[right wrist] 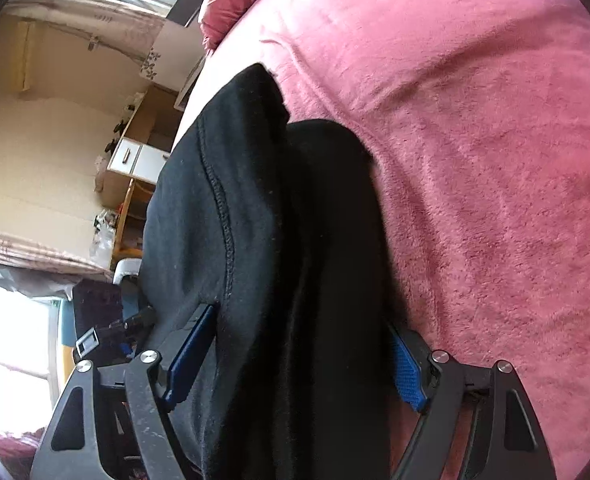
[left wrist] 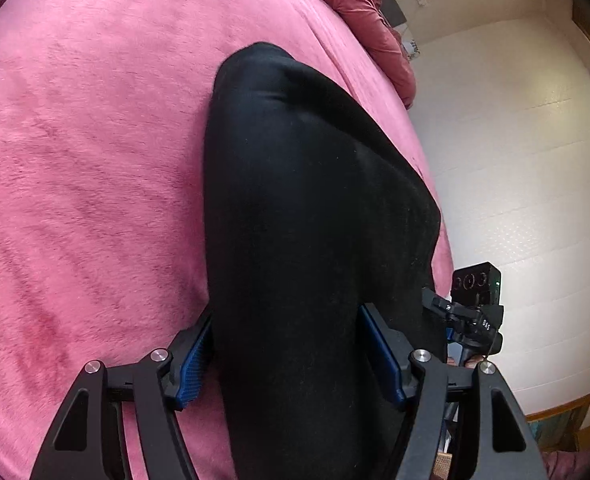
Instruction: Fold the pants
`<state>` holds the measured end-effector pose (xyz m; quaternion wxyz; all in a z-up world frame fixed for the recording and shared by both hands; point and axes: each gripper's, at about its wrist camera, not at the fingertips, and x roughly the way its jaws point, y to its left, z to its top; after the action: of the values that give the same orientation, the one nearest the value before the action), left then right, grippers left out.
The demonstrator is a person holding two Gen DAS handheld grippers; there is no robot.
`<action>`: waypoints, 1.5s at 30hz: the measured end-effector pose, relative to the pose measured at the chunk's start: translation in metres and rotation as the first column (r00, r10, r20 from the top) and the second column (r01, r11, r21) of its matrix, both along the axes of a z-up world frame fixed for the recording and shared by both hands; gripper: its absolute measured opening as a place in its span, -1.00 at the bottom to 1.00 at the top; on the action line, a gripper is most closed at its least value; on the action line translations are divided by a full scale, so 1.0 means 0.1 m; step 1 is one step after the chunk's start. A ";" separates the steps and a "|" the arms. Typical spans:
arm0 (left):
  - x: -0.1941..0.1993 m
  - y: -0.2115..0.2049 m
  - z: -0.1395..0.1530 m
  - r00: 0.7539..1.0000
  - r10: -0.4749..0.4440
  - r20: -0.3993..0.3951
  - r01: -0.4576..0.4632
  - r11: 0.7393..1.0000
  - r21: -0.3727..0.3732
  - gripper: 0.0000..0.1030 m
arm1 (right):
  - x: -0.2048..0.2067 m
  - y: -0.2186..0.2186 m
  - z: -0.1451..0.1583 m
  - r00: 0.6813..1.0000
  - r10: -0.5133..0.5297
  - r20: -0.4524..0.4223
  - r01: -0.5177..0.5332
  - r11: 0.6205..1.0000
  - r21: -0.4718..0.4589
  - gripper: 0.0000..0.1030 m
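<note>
Black knit pants, overlock seam, bunched thick on fuzzy pink bed blanket; left gripper and right gripper fingers both grasping the bundle

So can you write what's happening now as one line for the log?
step: fold pants | pants: black, on pink blanket | left gripper: jaws wide, pants between | right gripper: same
</note>
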<state>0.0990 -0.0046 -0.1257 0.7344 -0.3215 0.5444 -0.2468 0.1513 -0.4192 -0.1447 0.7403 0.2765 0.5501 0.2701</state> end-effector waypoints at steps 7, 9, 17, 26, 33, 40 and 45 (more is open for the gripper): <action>-0.01 -0.05 -0.01 1.000 0.002 0.003 -0.002 1.000 -0.007 0.17 | -0.03 0.22 0.13 0.997 0.060 0.039 -0.055 0.991 -0.125 0.24; 0.00 -0.04 -0.03 1.000 0.009 -0.013 -0.010 1.000 -0.022 0.19 | 0.00 0.27 0.06 0.999 0.044 0.015 -0.042 0.994 -0.105 0.25; 0.01 -0.12 0.17 1.000 -0.015 0.020 0.014 1.000 0.020 -0.07 | -0.10 0.40 0.17 0.997 0.047 0.056 -0.039 0.989 -0.146 0.02; -0.12 -0.08 0.65 0.987 -0.024 0.158 0.006 0.994 0.113 -0.17 | -0.14 0.77 0.64 0.983 0.106 0.148 -0.076 0.978 -0.194 -0.09; 0.20 0.25 1.04 0.968 0.018 0.252 -0.064 0.982 0.176 -0.17 | 0.35 1.18 0.85 0.968 0.137 0.208 -0.104 0.981 -0.163 -0.09; 0.87 0.56 1.07 0.962 0.086 0.258 -0.144 0.966 0.213 -0.17 | 1.16 1.69 0.92 0.961 0.171 0.216 -0.130 0.973 -0.193 -0.09; 1.26 0.71 0.79 0.971 0.134 0.197 -0.178 0.958 0.227 -0.12 | 1.68 1.96 0.84 0.964 0.192 0.186 -0.147 0.962 -0.229 -0.07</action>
<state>0.2249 0.0666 -0.0466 0.8314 -0.2478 0.4750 -0.1476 0.3195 -0.2228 -0.0611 0.7927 0.1176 0.5177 0.2996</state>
